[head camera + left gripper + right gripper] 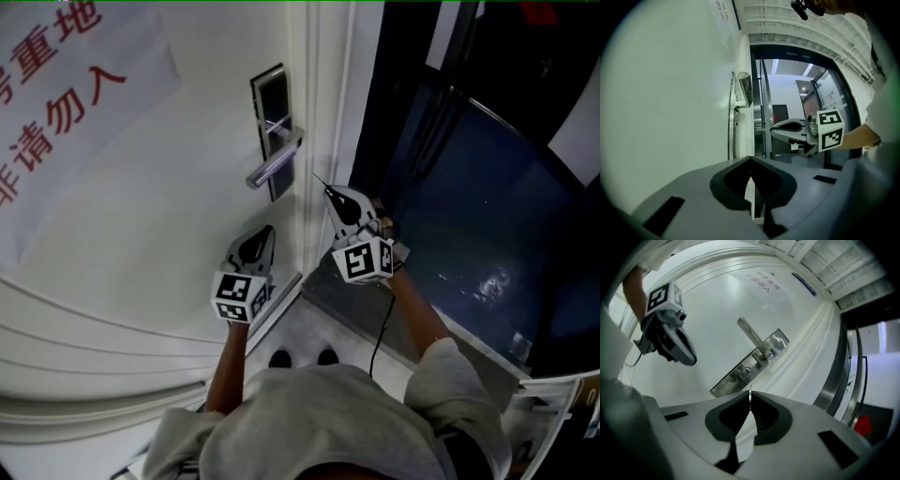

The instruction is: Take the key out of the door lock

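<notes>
The key [749, 396] shows as a thin metal blade, edge-on, sticking out of my right gripper [750, 402], which is shut on it. It is clear of the keyhole [746, 373] in the steel lock plate [732, 379], below the lever handle [751, 335]. In the head view the right gripper [330, 192] is held just right of the handle [274, 163], with the key [321, 181] as a thin line at its tip. My left gripper [265, 231] hangs lower down beside the white door [150, 206], shut on nothing, its tips [751, 160] together.
The door edge and frame [323, 103] run between the grippers. Right of them is a dark glass panel [469, 206]. A white sign with red characters [56, 103] hangs on the door at the left. The person's feet [300, 357] stand on a grey floor.
</notes>
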{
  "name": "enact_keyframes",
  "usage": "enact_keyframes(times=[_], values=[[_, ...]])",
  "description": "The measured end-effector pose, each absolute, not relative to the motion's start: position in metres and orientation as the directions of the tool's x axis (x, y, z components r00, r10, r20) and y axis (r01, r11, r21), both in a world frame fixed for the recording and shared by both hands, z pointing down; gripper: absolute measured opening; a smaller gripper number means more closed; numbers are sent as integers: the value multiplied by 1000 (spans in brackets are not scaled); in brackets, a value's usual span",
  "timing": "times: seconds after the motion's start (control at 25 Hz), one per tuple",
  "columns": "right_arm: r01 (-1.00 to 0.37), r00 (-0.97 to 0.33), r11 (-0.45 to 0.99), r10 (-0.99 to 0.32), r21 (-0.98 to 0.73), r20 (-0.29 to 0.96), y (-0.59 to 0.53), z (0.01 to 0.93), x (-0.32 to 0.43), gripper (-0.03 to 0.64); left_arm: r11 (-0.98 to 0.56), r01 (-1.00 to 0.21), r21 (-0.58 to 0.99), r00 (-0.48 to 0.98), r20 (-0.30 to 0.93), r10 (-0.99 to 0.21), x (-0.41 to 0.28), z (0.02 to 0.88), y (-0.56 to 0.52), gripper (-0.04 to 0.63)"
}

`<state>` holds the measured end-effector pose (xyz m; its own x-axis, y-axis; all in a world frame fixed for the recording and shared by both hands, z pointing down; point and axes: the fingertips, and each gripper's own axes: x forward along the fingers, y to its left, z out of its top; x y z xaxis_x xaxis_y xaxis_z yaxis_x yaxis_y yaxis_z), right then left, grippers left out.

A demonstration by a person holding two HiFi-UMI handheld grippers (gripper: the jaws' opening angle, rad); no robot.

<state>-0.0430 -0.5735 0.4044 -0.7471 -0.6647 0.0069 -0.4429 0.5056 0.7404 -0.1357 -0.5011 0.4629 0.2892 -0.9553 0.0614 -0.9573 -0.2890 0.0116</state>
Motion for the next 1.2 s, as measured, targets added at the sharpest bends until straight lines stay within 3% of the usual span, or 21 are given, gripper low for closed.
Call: enact_keyframes(times=[0.2,0.48,1.2], values=[[-645,-713,635,-701,425,-33,-572,406,-20,29,-320,-947,9,320,54,-946,-126,461,-508,15],[-768,-627,611,-778,189,-31,-563,430,18,29,-374,-927,15,374,55,-926,-107,464,-519,17],[-940,-294,295,-955,174,35,-525,468,184,29,-490,-871,37,491,64,-869,-58,476,-550,17]])
